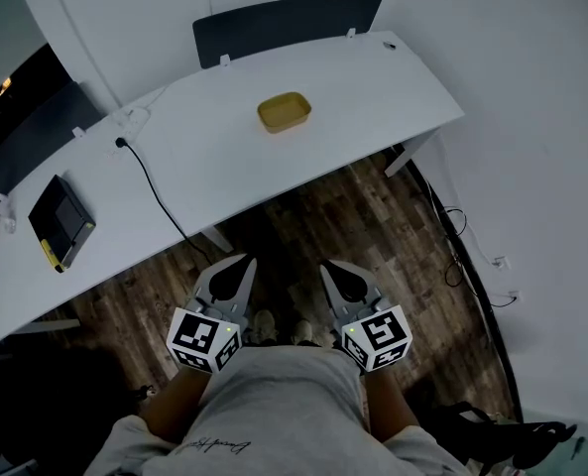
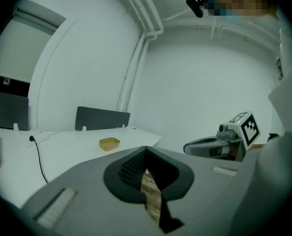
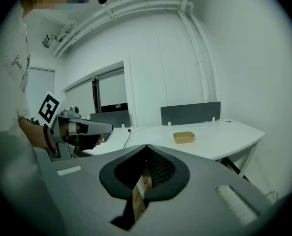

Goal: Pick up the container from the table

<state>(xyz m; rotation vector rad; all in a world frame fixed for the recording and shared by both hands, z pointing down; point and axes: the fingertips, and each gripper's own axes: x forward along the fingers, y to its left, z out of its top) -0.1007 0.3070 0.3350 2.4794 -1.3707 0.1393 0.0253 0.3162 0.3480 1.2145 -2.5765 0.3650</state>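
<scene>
Yellow-tan shallow rectangular plastic container (image 1: 284, 112) sits on the long white curved worktop (image 1: 373, 97), in the upper middle of the head view, well apart from both grippers. The left gripper (image 1: 242, 264) and the right gripper (image 1: 331, 268) hang side by side in the lower middle of that frame. They are over the dark wood-plank floor (image 1: 393, 216), just above the person's pale shoes (image 1: 279, 327) and short of the worktop's near edge. Each gripper's fingers are pressed together and pinch nothing; only floor shows through the slit behind their tips. A black cable (image 1: 153, 188) trails across the worktop at centre left. A flat black device with a yellow edge (image 1: 60, 221) lies at the far left. A dark grey partition panel (image 1: 286, 23) stands along the worktop's far edge, behind the container.
</scene>
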